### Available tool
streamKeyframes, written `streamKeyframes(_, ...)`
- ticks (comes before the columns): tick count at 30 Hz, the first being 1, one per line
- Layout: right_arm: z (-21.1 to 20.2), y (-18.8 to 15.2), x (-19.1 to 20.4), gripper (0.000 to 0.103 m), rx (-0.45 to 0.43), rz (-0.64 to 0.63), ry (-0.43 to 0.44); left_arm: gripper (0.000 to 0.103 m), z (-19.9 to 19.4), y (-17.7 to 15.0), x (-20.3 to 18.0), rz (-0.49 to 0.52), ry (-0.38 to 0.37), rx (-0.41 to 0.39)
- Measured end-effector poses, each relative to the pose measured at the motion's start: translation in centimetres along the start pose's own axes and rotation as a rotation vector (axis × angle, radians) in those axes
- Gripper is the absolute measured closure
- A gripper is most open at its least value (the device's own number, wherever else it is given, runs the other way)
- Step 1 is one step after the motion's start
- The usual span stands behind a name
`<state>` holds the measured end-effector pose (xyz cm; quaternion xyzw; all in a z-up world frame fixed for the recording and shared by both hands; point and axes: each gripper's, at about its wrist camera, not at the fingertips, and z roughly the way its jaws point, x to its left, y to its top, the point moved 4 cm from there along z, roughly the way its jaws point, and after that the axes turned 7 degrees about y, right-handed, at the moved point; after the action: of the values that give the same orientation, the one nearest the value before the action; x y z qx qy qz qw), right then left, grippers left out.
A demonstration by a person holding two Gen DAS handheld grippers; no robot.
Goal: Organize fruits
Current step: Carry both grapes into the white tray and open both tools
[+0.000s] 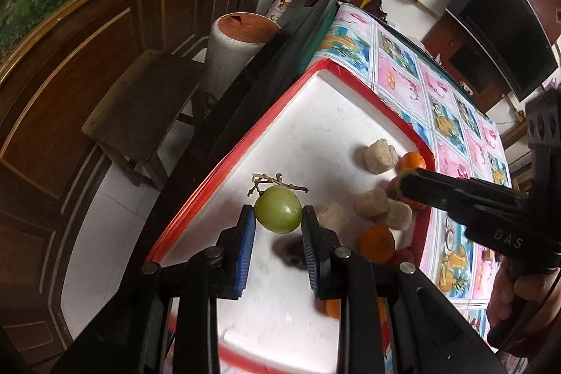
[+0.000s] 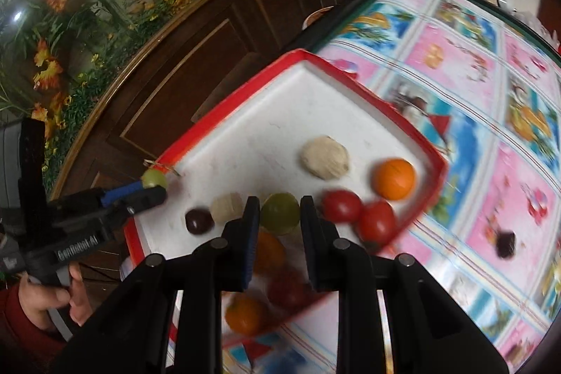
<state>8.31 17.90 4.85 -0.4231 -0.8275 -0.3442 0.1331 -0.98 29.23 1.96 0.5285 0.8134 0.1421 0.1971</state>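
My left gripper is shut on a green grape with a bit of stem, held above the white, red-rimmed tray. My right gripper is shut on another green grape over the same tray. In the tray lie beige lumps, an orange, two red tomatoes and a dark purple grape. The right gripper also reaches in from the right of the left wrist view. At the left of the right wrist view, the left gripper shows with its grape.
The tray rests on a table with a patterned fruit tablecloth; a dark fruit lies on the cloth. More orange and red fruit sit blurred below the tray's near edge. Beside the table are a wooden stool and a white cylinder.
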Motion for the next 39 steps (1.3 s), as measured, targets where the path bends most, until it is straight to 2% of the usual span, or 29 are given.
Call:
streamKeyframes(7,3.2,1.7,0.4,0.077,0.045,0.014,-0.001,0.077,2.1,0.7,-0.6,0.055,0.014,0.022)
streamKeyframes(17,5.9,1.9,-0.8,0.077,0.095,0.050,-0.028,0.077,3.2,0.6,-0.6,0.081,0.033,0.045)
streamKeyframes(28,5.8,2.0,-0.6,0.077,0.089,0.031,-0.027,0.076,3.3,0.5,-0.9,0.089,0.064,0.040)
streamKeyframes(29,5.5,1.9,-0.5,0.077,0.086,0.029,-0.026,0.074,3.3,0.5,-1.0,0.087,0.066,0.041)
streamKeyframes(32,4.4,1.7,-0.6,0.075,0.068,0.030,-0.019,0.053,3.0,0.4,-1.1,0.081,0.072,0.034)
streamKeyframes(35,3.2,1.4,-0.4,0.060,0.046,0.026,-0.011,0.047,2.7,0.3,-1.3,0.078,0.077,0.025)
streamKeyframes(39,1.2,0.6,-0.2,0.057,0.013,0.011,-0.011,0.029,1.8,0.0,-1.5,0.073,0.092,0.000)
